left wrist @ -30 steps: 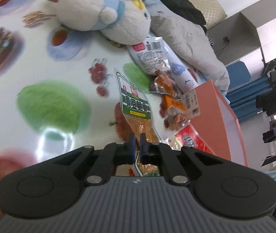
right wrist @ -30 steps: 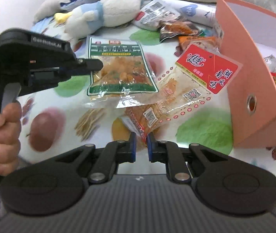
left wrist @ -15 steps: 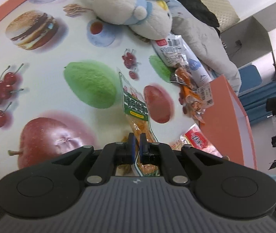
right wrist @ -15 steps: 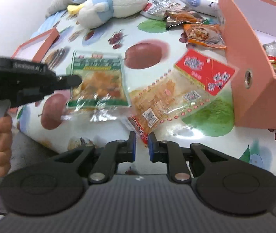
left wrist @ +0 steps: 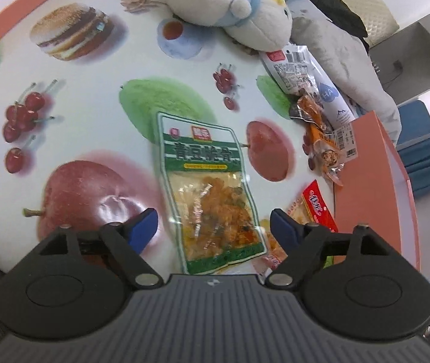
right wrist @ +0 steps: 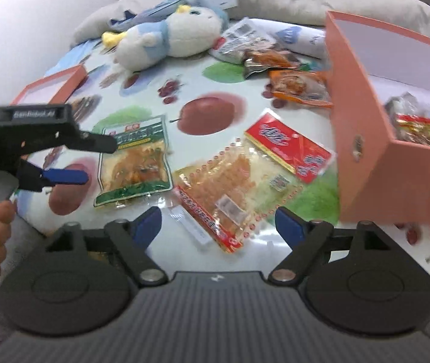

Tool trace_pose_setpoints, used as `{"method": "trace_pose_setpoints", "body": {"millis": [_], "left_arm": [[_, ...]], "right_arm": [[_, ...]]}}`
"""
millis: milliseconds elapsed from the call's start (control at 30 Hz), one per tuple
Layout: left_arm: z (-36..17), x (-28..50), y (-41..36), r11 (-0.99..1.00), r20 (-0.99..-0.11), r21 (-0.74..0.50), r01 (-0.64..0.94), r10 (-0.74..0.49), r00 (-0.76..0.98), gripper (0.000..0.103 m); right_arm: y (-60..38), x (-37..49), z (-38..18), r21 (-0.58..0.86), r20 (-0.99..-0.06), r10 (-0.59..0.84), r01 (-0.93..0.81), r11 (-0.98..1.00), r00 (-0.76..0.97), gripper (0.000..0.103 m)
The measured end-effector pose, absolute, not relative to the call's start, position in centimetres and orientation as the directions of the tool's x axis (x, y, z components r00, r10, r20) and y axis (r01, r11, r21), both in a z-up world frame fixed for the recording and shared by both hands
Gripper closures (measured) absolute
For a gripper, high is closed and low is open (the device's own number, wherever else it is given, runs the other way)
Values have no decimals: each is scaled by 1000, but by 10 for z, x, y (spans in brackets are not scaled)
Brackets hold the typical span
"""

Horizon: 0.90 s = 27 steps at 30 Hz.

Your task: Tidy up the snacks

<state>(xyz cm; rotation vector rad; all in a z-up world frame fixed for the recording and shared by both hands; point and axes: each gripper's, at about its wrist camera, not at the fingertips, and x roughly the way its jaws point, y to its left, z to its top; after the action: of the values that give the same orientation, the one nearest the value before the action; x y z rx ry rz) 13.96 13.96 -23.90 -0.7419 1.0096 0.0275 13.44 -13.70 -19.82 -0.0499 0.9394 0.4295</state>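
Your left hand-held gripper [left wrist: 214,222] is opening, its jaws wide with the green snack pack [left wrist: 207,192] lying flat between them on the fruit-print bench [left wrist: 94,106], the blue pads [left wrist: 143,228] clear of it. Your right hand-held gripper [right wrist: 218,222] is opening too, and the red-and-clear snack pack [right wrist: 245,181] rests loose on the bench between its spread fingers, just beside the green pack. The salmon box [right wrist: 375,139] stands to the right with packets inside, more snack packets [right wrist: 296,86] lie near its far corner, and a plush toy [right wrist: 169,40] lies at the bench's far side.
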Motion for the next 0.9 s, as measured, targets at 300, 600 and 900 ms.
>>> {"method": "trace_pose_setpoints", "body": {"millis": [300,600,900], "left_arm": [[-245,149,119,760,-776,-549,-348,-308,550,6],[-246,154,102,807,-807,-484,-338,-261,530,5],[-247,170,81,868,-834,-382,-317,-176,524,5]], "right_arm": [[-138,152,-226,124,-725,391,-451,884,567,19],[-131,153,-242,90,-771,379,-502,860,512,23],[-125,150,-239,80,-780,384,-528,845,495,58]]}}
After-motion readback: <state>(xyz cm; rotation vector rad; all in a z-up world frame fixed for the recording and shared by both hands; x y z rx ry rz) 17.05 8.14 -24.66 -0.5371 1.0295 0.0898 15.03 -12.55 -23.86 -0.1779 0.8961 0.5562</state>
